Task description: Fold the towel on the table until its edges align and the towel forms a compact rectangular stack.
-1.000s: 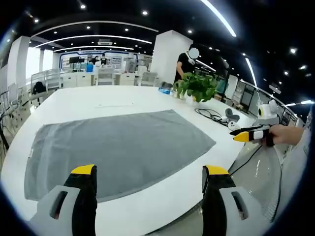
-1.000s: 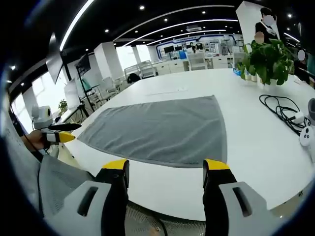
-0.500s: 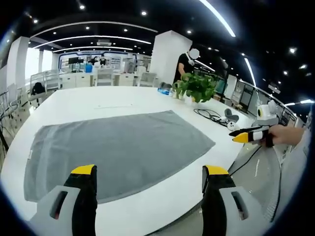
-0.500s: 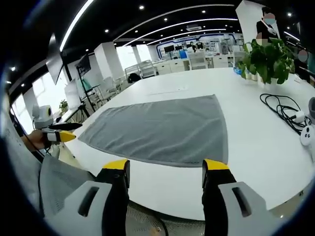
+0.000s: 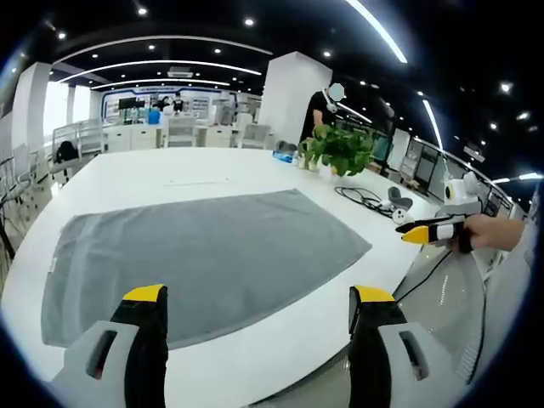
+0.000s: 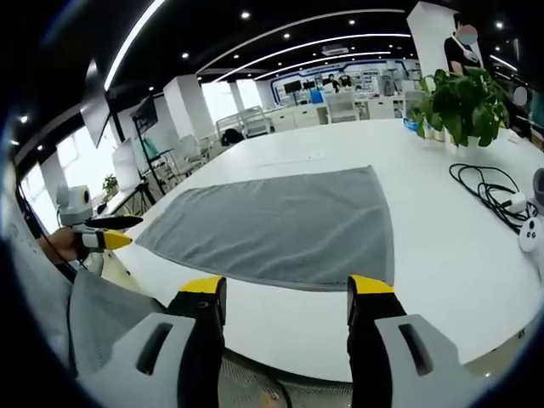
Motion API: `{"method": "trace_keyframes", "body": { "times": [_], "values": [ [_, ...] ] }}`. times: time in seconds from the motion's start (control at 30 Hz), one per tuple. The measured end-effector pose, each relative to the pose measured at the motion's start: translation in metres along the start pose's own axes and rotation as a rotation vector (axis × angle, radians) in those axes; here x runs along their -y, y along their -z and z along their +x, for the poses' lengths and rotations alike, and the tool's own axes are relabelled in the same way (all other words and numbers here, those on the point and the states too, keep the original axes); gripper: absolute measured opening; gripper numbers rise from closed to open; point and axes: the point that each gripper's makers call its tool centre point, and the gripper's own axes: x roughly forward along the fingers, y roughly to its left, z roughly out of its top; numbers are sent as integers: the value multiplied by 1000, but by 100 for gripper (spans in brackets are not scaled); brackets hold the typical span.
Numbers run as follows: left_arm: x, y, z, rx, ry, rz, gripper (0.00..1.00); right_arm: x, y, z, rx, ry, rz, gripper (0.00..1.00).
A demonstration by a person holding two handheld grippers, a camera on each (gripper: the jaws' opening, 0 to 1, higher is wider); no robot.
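Towel (image 5: 204, 259): grey, one layer, spread flat on the white worktop (image 5: 153, 174). No fold made. Near long edge runs just inside the worktop's near rim; the two near corners sit at either end of it. In the right gripper view the towel (image 6: 280, 225) lies ahead and slightly left of the jaws.

Left tongs (image 5: 259, 297): jaws apart, empty, held off the near rim and clear of the cloth. Also seen at the left of the right gripper view (image 6: 109, 234), where the jaws look nearly closed; too small to be sure.

Right tongs (image 6: 285, 289): jaws apart, empty, off the near rim, facing the near right corner. Seen at the right of the left gripper view (image 5: 429, 231).

Other items: potted plant (image 5: 338, 149) and a black cable (image 6: 489, 191) on the far side of the worktop, well apart from the towel.

Step in hand, as judged: approach for the first fold. Handling advice:
- Bring each pair of tongs to its own near corner, low and level with the surface.
- Pinch only the cloth, a little in from the corner.
- Lift both corners together and carry them evenly to the far edge.
- Set the edges flush before releasing.
- Keep the swing short of the plant and cable.
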Motion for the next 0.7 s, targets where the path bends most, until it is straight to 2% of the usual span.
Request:
{"method": "trace_keyframes", "body": {
  "times": [0.7],
  "values": [
    [4,0,4,-6,24,8,90,2,-1,-1,7,15,11,57]
  ]
}}
